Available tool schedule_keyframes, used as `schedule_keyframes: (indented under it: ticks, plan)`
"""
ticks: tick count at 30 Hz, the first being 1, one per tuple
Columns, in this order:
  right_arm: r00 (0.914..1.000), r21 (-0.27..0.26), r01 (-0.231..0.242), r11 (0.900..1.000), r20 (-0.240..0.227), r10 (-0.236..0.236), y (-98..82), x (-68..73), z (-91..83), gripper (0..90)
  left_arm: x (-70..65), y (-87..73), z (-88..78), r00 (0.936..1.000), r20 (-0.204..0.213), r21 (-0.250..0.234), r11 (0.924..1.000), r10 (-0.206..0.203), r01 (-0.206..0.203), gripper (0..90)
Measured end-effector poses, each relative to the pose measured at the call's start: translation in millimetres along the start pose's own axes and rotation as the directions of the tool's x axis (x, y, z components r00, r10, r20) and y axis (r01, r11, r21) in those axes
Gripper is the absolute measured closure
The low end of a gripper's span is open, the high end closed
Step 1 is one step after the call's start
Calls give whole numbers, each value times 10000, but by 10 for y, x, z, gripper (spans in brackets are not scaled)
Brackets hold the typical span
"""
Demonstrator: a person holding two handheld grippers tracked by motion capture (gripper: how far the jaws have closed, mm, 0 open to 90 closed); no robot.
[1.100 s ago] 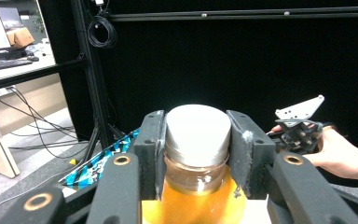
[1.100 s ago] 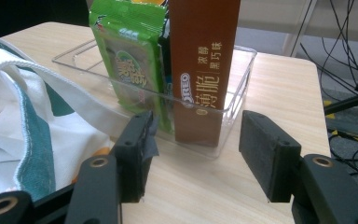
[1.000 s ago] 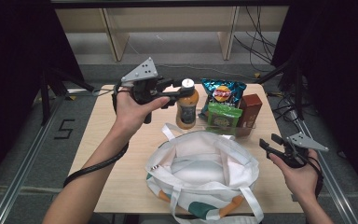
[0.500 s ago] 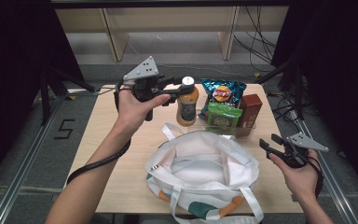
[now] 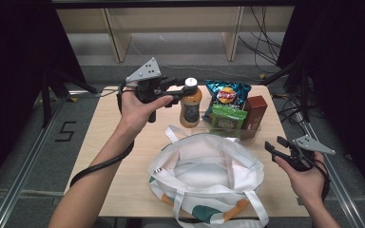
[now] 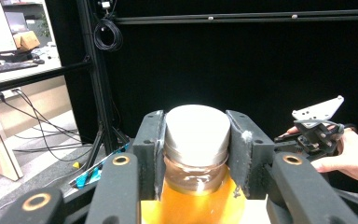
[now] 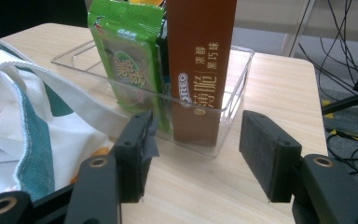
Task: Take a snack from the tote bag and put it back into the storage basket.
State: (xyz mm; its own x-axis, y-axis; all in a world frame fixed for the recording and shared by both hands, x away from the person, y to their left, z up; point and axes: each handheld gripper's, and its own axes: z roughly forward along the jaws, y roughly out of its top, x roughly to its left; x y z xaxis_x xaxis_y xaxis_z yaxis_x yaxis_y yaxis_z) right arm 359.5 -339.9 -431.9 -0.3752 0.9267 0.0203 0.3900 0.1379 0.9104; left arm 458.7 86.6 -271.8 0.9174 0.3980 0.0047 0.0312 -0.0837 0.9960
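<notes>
Left gripper [image 5: 178, 91] jaws pinch the white cap of an orange-juice bottle [image 6: 196, 140], upright on the wooden surface [image 5: 123, 142]; right gripper [image 5: 278, 147] jaws spread, w/ nothing between.

The left gripper [image 5: 179, 91], raised at eleven o'clock, had its black jaws clamped on a white-capped orange bottle [image 5: 190, 102]; the right gripper [image 5: 276, 147] hovered at four o'clock, jaws parted, empty.
</notes>
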Motion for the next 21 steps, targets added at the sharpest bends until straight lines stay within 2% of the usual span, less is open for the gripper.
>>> schedule_keyframes:
  ticks: [1, 3, 4, 11, 14, 20, 21]
  plan:
    - [9999, 112, -70, 9999, -122, 71, 0, 2, -10, 457, 7, -5, 1, 10000, -2, -7, 10000, -1, 1, 590]
    - [9998, 17, -175, 9998, 39, 175, 2, 9, -3, 457, 20, -17, 8, 10000, -11, -22, 10000, -61, 61, 590]
    - [9997, -92, 232, 9997, -8, -232, 1, -17, 1, 457, 26, -23, 13, 10000, -16, -7, 10000, -65, 65, 590]
    - [10000, -105, 64, 9999, -40, -64, 4, -11, -1, 457, 53, -37, 43, 9999, -50, -13, 10000, -94, 94, 590]
    - [9996, -80, 292, 9995, 34, -292, 0, -25, -4, 457, 63, -33, 55, 10000, -62, 15, 10000, -39, 39, 590]
    - [9996, -104, 236, 9997, -124, -238, 0, -10, -5, 457, 76, -58, 91, 10000, -67, 36, 10000, -67, 67, 590]
    - [9998, -55, 36, 10000, -195, -37, 4, 3, -9, 457, 77, -63, 93, 9999, -92, 67, 9999, -99, 99, 590]
